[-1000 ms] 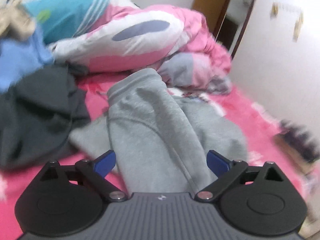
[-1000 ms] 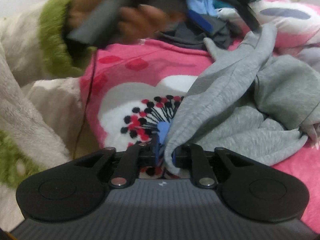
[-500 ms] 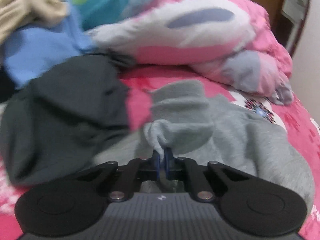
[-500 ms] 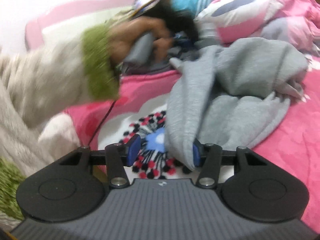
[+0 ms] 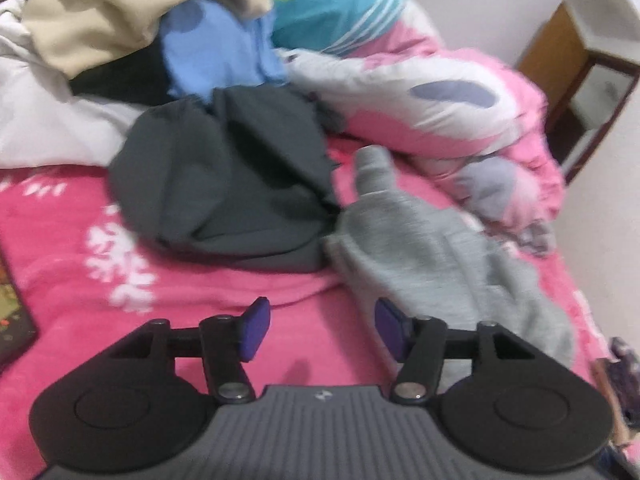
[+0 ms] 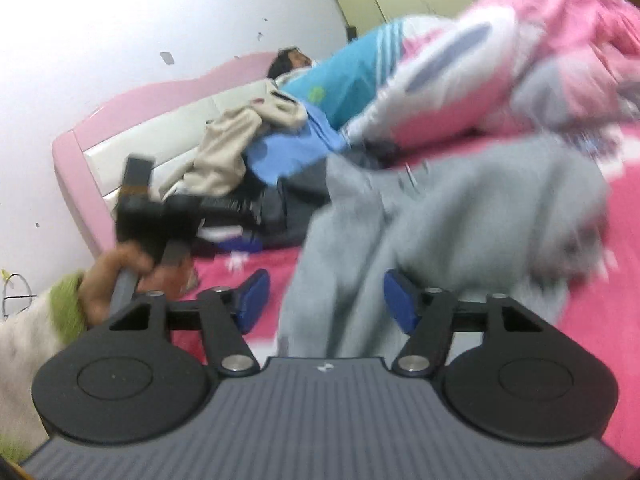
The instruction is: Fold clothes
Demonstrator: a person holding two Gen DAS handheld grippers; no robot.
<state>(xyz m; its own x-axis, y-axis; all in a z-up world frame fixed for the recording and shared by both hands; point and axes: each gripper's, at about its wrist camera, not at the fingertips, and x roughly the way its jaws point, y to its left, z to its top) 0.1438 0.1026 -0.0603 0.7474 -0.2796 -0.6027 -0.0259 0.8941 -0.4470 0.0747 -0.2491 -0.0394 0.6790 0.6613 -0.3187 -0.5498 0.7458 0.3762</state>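
My left gripper (image 5: 318, 330) is spread wide with nothing between its blue pads, hanging over bare pink bedspread (image 5: 72, 248) at the lower centre of the left wrist view. That patch is the open room I have: it runs from the frame's lower left, where a dark flat object (image 5: 12, 320) cuts the edge, across to the grey sweatshirt (image 5: 436, 256) lying crumpled at centre right. A dark grey garment (image 5: 224, 184) sits in the middle, touching the sweatshirt's upper left edge. Behind them, across the upper frame, a beige cloth (image 5: 120, 12), a blue cloth (image 5: 216, 48) and a rumpled pink-and-white quilt (image 5: 460, 100) close off the far side; a white wall (image 5: 600, 200) bounds the right.

My right gripper (image 6: 322, 300) is also parted wide; a fold of the sweatshirt (image 6: 460, 216) hangs in the gap without either pad pressing it. Only this view shows the pink headboard (image 6: 132, 120) at upper left, the person's left hand (image 6: 124, 276) with its green cuff at the left edge gripping the other tool's handle, and someone lying under the quilt at top centre.

Half a second ago my left gripper was pinched on a tuft of the sweatshirt; it has since let go and pulled back. The right one was already parted around the same fold.
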